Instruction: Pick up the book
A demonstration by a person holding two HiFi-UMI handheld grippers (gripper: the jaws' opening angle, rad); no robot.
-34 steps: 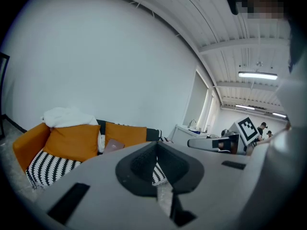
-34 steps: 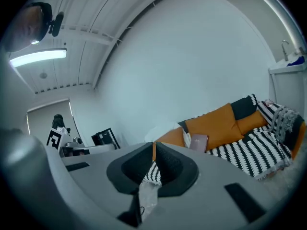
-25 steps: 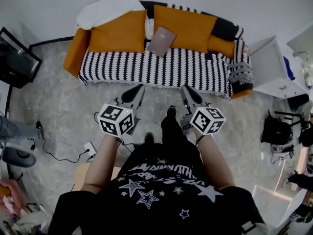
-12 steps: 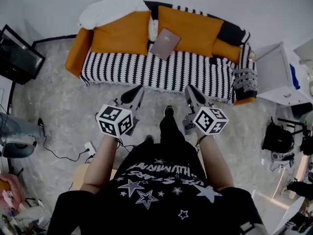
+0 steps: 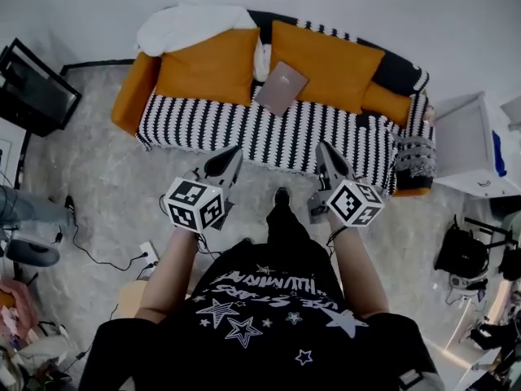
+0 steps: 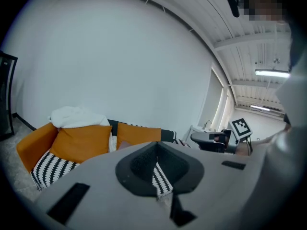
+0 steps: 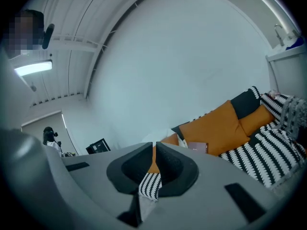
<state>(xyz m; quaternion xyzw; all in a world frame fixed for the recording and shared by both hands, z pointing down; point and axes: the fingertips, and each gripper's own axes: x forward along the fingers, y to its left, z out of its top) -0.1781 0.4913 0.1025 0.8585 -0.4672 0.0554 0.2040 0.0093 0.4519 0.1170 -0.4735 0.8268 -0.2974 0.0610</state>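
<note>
A flat mauve book [image 5: 282, 88] lies on the black-and-white striped sofa [image 5: 260, 133], leaning between two orange cushions; the right gripper view shows this book [image 7: 198, 147] small and far ahead. My left gripper [image 5: 231, 156] is held out over the floor in front of the sofa's edge, well short of the book. Its pads meet, with nothing between them [image 6: 156, 150]. My right gripper [image 5: 324, 150] is level with it on the other side, also shut and empty [image 7: 154, 150]. Both point toward the sofa.
A white blanket [image 5: 191, 24] is bunched on the sofa's back left. A white cabinet [image 5: 468, 145] stands to the right of the sofa and a black screen [image 5: 32, 92] to the left. Cables and a power strip [image 5: 146, 251] lie on the floor at left, dark gear [image 5: 460, 247] at right.
The person has stepped toward the sofa, which now sits closer in the head view. Both grippers have travelled forward with the body, their jaws still shut.
</note>
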